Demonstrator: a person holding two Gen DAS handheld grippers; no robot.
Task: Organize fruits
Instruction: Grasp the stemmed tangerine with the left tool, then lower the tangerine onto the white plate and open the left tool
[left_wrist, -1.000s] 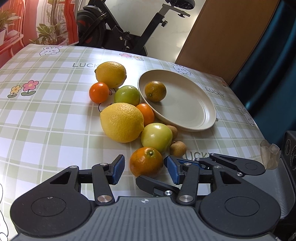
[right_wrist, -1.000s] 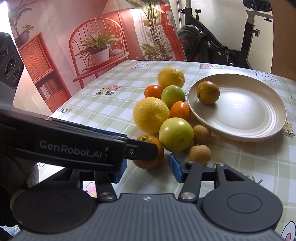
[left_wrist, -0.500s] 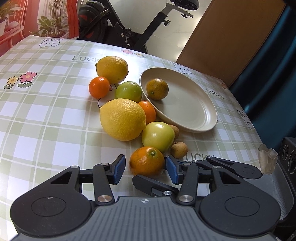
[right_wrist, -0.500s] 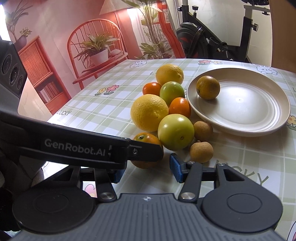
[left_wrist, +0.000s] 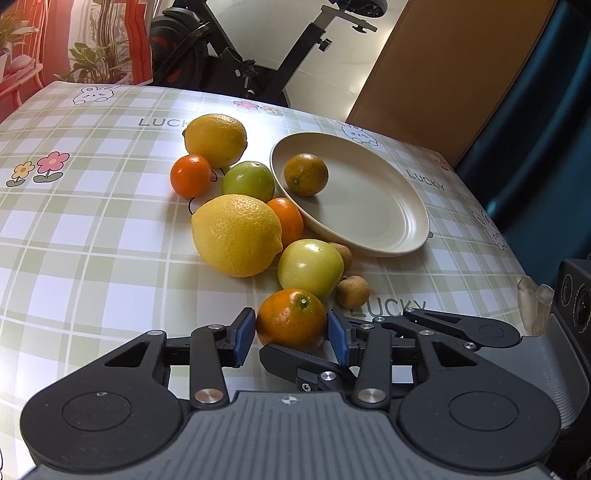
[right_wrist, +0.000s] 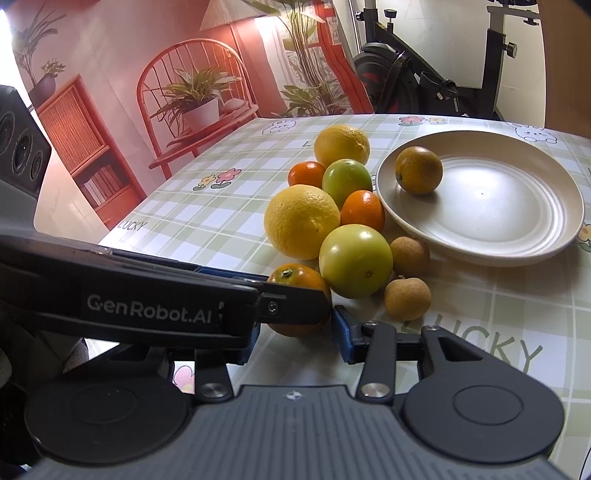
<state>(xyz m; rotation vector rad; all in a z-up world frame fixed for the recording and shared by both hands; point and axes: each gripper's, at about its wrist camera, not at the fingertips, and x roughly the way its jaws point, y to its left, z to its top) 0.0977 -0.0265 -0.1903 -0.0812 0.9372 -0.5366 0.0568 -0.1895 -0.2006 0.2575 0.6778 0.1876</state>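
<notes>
A small orange (left_wrist: 291, 317) with a green stem scar sits on the checked tablecloth, nearest of the fruit pile. My left gripper (left_wrist: 291, 336) is closing, and its blue pads touch the orange on both sides. My right gripper (right_wrist: 295, 334) comes in from the right around the same orange (right_wrist: 295, 280), also closing. Its right pad meets the fruit, while its left pad is hidden behind the left gripper's finger (right_wrist: 184, 306). A cream plate (left_wrist: 388, 229) behind holds one dull orange (left_wrist: 306, 174).
Behind the held orange lie two lemons (left_wrist: 236, 234), two green fruits (left_wrist: 310, 267), two small oranges (left_wrist: 190, 175) and two brown longans (left_wrist: 352, 291). The table's right edge (left_wrist: 517, 266) is close. An exercise bike (left_wrist: 258, 55) stands beyond the far edge.
The jaws of both grippers have narrowed onto the nearest orange. The fruit and the plate have not moved.
</notes>
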